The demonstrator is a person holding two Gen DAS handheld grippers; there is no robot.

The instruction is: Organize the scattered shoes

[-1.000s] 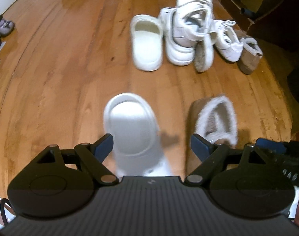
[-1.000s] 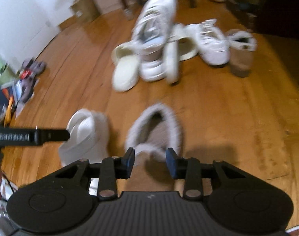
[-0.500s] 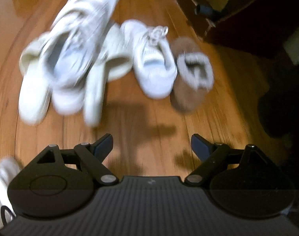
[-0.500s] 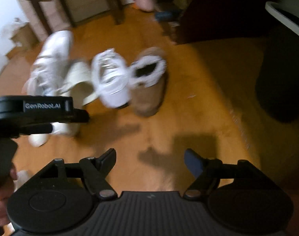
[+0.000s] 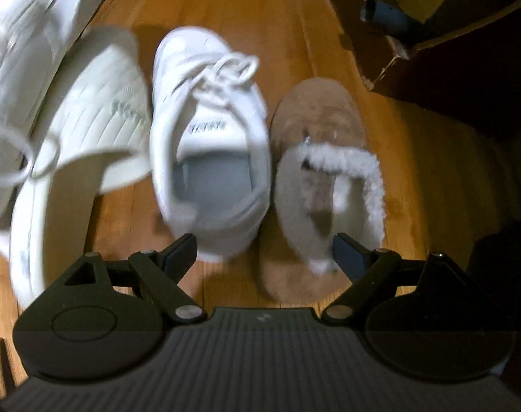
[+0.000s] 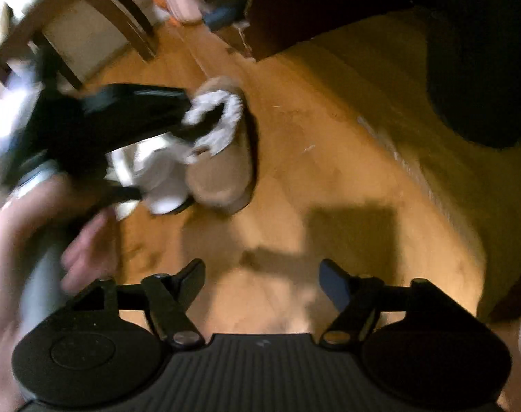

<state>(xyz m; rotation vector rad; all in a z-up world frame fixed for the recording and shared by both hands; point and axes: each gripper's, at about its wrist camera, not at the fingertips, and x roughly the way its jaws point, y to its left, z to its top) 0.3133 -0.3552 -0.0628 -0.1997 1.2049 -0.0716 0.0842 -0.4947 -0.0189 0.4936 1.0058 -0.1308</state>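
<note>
The tan fleece-lined slipper sits on the wooden floor touching a white sneaker in an untidy heap, unsorted, while the left hand-held gripper, jaws just widened, and right hand-held gripper, likewise, grip nothing.

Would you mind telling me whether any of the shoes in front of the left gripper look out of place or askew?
Yes. The white slide sandal is tipped up, leaning on the shoes at the far left rather than lying flat. Beside it, the laced white sneaker and the fur-lined brown slipper sit upright side by side, but they are not a pair.
</note>
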